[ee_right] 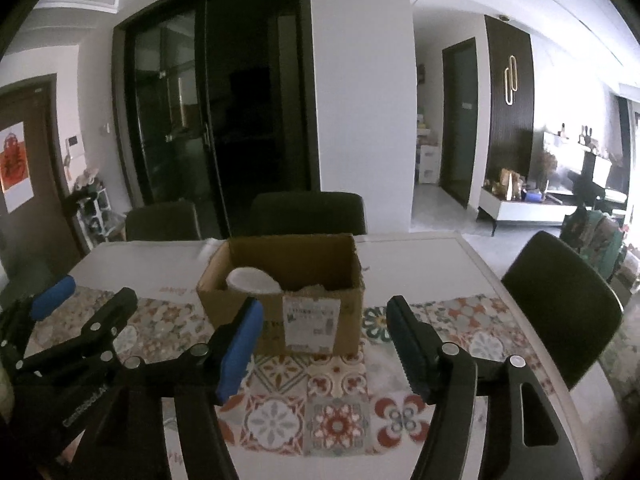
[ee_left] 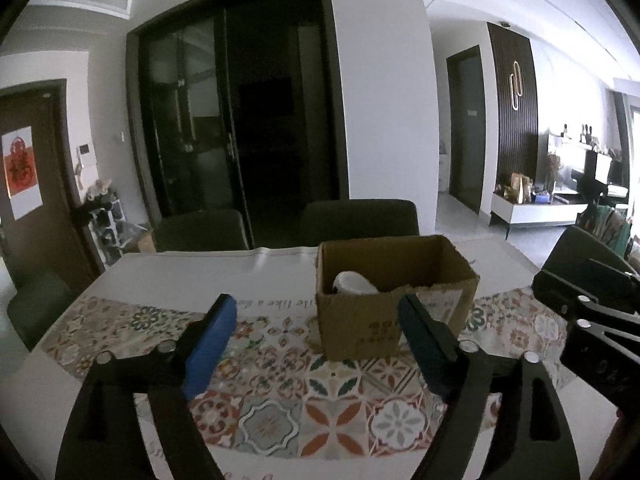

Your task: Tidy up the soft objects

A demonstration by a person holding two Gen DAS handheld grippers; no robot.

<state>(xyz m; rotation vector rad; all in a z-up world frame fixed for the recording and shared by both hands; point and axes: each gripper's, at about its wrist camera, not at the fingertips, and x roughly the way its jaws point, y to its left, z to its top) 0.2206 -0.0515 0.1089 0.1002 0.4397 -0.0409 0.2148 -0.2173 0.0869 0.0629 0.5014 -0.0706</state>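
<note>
An open cardboard box stands on the patterned tablecloth. A white soft object lies inside it, mostly hidden by the box wall. My left gripper hovers in front of the box, open, nothing between its blue pads. My right gripper is also open and empty, facing the box's labelled side. In the left wrist view the right gripper's black body shows at the right edge. The left gripper shows at the left of the right wrist view.
Two dark chairs stand behind the table's far edge, and another chair is at its right side. Dark glass doors fill the back wall. A white sideboard stands far right.
</note>
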